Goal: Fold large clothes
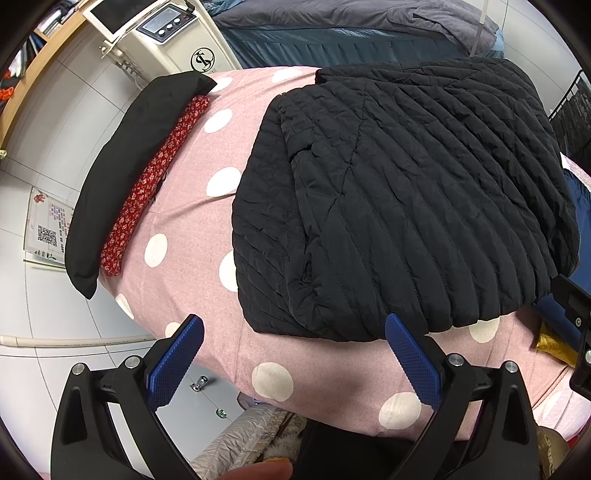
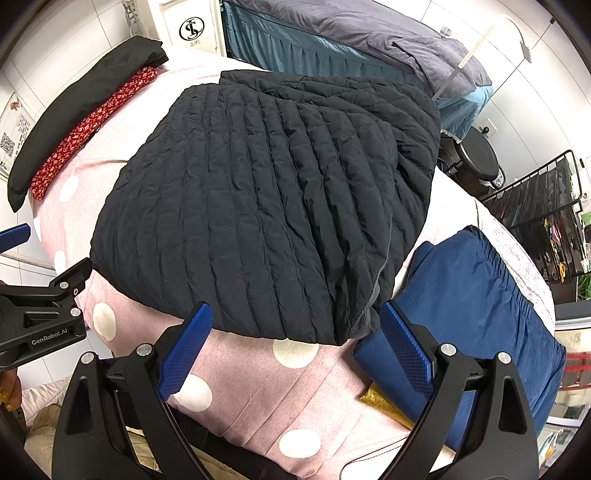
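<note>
Both grippers, left (image 1: 295, 354) and right (image 2: 295, 343), gape empty before the folded black jacket (image 2: 266, 199) (long axis cannot be told).

White tiled floor (image 1: 55, 314); cream appliance (image 1: 173, 40) (with display panel) beside grey-covered bed (image 2: 351, 33); black wire rack (image 2: 546, 206) right of bed.

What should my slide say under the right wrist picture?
Open right gripper above a folded black quilted jacket on a pink polka-dot cover.
</note>
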`<move>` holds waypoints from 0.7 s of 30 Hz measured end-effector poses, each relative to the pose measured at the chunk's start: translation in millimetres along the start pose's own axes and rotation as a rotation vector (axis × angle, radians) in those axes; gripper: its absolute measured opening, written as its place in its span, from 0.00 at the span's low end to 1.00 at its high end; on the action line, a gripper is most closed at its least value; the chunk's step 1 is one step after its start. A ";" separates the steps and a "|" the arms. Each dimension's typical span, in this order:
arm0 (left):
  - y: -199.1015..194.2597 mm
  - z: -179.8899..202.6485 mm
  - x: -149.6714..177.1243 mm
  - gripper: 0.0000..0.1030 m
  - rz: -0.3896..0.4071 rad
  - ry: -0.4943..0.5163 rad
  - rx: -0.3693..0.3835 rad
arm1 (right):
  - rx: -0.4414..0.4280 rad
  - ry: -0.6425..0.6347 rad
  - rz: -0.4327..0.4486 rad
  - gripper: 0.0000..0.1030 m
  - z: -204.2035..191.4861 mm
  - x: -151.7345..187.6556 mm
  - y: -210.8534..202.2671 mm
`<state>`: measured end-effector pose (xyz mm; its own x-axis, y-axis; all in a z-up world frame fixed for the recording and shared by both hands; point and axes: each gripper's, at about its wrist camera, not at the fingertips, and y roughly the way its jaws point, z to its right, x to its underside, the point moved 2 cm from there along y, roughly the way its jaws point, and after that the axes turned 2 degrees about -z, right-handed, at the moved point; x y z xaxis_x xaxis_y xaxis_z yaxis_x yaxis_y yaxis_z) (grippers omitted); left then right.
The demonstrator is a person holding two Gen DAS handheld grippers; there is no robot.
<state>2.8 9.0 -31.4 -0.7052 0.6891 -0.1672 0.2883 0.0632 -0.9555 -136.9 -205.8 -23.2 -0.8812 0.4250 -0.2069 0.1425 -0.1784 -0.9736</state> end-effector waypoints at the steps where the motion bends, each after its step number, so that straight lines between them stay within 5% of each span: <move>1: 0.9 0.1 -2.9 0.94 -0.002 0.000 0.001 | 0.000 0.001 0.000 0.88 -0.2 0.5 0.0; 21: 2.3 0.5 -2.9 0.94 -0.006 -0.002 0.011 | -0.006 0.010 0.002 0.88 4.7 4.9 1.3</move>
<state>5.2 6.8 -33.2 -0.7079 0.6876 -0.1615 0.2769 0.0599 -0.9590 -143.1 -208.2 -25.0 -0.8764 0.4334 -0.2100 0.1474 -0.1737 -0.9737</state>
